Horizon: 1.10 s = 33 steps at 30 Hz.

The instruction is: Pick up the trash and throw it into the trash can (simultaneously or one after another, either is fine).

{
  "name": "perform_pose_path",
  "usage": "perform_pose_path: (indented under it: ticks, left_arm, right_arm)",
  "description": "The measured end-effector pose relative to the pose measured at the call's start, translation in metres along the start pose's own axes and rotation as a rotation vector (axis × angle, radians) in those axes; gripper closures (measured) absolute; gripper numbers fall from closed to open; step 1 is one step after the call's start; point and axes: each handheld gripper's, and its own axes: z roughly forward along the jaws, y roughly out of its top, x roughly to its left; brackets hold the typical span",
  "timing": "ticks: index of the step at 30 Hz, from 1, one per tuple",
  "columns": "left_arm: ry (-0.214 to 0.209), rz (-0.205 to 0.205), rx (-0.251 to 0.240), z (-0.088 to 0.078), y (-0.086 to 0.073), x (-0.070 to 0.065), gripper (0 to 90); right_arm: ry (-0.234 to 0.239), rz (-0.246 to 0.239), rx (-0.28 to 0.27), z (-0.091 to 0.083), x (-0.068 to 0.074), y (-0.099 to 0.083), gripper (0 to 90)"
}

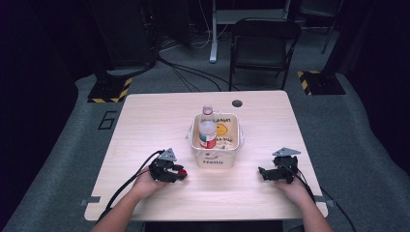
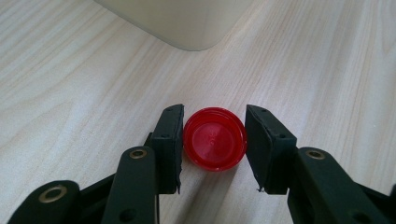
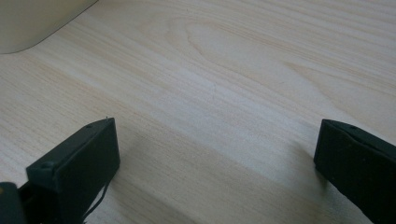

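So the left gripper is pinching a red cap right now, its fingers pressing in on both sides of it. The cap is sitting flat on the counter, top side facing up, just in front of a rounded corner of the tub. From the high view the same left gripper is lying low on the counter with the cap poking out at its tip, a bit to the left of the tub's front wall.

The right gripper is doing nothing much: its fingers are standing wide apart with only bare wood between them, and a corner of the tub is peeking in at the top left. In the high view the right gripper is resting on the counter to the right of the tub, well apart from it.

Inside the tub a clear bottle with a red label is standing upright, its neck showing no cap. The tub is sitting around the middle of the counter, smiley face printed inside.
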Motion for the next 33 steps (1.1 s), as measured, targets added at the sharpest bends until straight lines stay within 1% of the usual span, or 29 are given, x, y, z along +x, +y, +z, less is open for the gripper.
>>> perform_pose_path:
  ticks: [5, 7, 11, 12, 13, 15, 18, 22, 23, 28, 30, 33]
  left_arm:
    - [0.003, -0.004, -0.013, -0.004, 0.001, 0.001, 58.4]
    - [-0.001, -0.015, -0.024, -0.006, 0.001, 0.002, 58.4]
    - [0.001, -0.019, -0.031, -0.009, 0.002, 0.003, 58.4]
    - [0.001, -0.025, -0.039, -0.01, 0.002, 0.004, 58.4]
    - [-0.004, -0.025, -0.036, -0.011, 0.002, 0.004, 58.4]
    - [0.002, -0.035, -0.043, -0.013, 0.002, 0.005, 58.4]
    - [0.01, -0.031, -0.041, -0.016, 0.003, 0.007, 58.5]
    - [0.004, -0.039, -0.052, -0.02, 0.003, 0.008, 58.4]
    - [0.003, -0.038, -0.048, -0.021, 0.004, 0.008, 58.4]
    - [0.012, -0.035, -0.052, -0.027, 0.005, 0.008, 58.4]
    - [0.011, -0.047, -0.049, -0.03, 0.005, 0.009, 58.5]
    - [0.019, -0.054, -0.054, -0.037, 0.006, 0.01, 58.4]
  right_arm:
    - [0.0, 0.0, 0.0, 0.0, 0.0, 0.0, 0.0]
    - [0.0, 0.0, 0.0, 0.0, 0.0, 0.0, 0.0]
    - [0.0, -0.001, 0.0, 0.0, 0.0, 0.0, 0.0]
    - [-0.001, 0.0, 0.0, 0.0, 0.0, 0.0, 0.0]
    - [0.0, -0.001, 0.0, 0.0, 0.0, 0.0, 0.0]
    - [0.0, -0.001, 0.0, 0.0, 0.0, 0.0, 0.0]
    - [0.0, 0.0, 0.0, 0.0, 0.0, 0.0, 0.0]
    - [0.0, 0.0, 0.0, 0.0, 0.0, 0.0, 0.0]
    - [0.0, 0.0, 0.0, 0.0, 0.0, 0.0, 0.0]
    - [-0.001, 0.0, -0.001, 0.0, 0.0, 0.0, 0.0]
    - [0.0, 0.0, 0.0, 0.0, 0.0, 0.0, 0.0]
    - [0.0, 0.0, 0.001, 0.0, 0.0, 0.0, 0.0]
